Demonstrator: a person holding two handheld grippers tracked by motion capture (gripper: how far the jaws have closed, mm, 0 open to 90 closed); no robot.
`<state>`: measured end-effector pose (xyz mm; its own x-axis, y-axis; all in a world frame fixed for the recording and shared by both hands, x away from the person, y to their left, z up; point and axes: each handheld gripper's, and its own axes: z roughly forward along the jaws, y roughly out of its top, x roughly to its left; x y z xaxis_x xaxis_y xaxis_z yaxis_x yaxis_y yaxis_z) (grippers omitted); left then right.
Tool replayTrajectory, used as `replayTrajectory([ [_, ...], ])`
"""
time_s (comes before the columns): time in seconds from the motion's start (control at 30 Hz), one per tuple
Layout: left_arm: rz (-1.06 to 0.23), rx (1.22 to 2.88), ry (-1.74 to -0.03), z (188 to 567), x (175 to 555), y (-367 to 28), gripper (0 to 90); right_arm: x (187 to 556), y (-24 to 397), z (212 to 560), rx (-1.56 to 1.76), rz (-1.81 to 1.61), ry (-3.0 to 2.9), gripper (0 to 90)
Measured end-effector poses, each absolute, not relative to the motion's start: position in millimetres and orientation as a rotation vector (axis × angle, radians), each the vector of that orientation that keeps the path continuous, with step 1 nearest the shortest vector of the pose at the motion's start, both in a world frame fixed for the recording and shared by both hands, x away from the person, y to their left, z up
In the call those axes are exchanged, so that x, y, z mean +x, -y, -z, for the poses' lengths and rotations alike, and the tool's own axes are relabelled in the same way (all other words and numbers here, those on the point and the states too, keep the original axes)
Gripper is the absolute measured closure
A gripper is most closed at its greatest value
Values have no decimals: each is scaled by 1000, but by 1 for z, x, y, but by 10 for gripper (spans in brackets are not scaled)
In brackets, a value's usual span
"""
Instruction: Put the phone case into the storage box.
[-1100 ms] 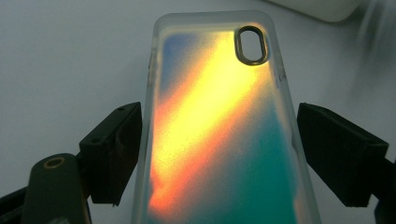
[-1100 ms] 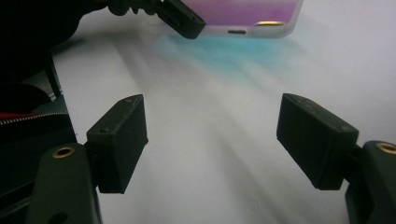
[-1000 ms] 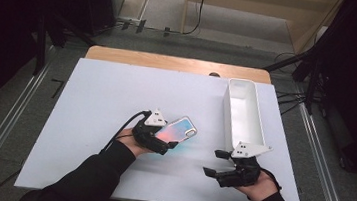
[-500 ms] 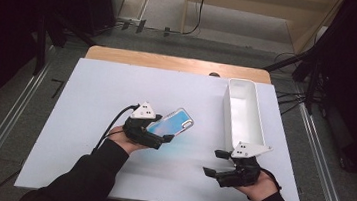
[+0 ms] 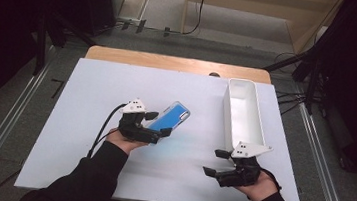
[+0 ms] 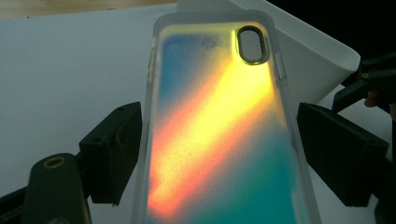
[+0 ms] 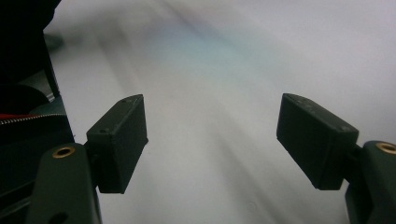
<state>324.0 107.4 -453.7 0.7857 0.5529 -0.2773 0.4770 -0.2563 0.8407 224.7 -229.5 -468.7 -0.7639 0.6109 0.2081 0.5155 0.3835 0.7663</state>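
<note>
The left gripper has the iridescent phone case clamped across its width and lifted off the white table, but not yet over the white bin, while the right gripper waits empty, jaws apart.

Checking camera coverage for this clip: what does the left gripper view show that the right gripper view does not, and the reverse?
Left gripper view: an iridescent phone case gripped between the left tongs, its camera cutout at the far end, and the white bin beyond it.

Right gripper view: the right tongs open with nothing between them, and a dark sleeve at the left edge.

Both: black jaws rising from below over the white table top.
</note>
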Motion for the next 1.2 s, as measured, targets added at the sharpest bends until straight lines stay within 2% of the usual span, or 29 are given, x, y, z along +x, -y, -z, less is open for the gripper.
replayTrajectory([
  [0.4,-159,1755,-912,460,320,-110,164,224,225,462,1040,-1348,-2495,232],
  [0.73,-211,1682,-953,465,316,-106,163,223,219,451,1098,-1402,-2430,232],
  [1.2,-71,1572,-1050,474,315,-103,164,225,208,433,1109,-1418,-2357,232],
])
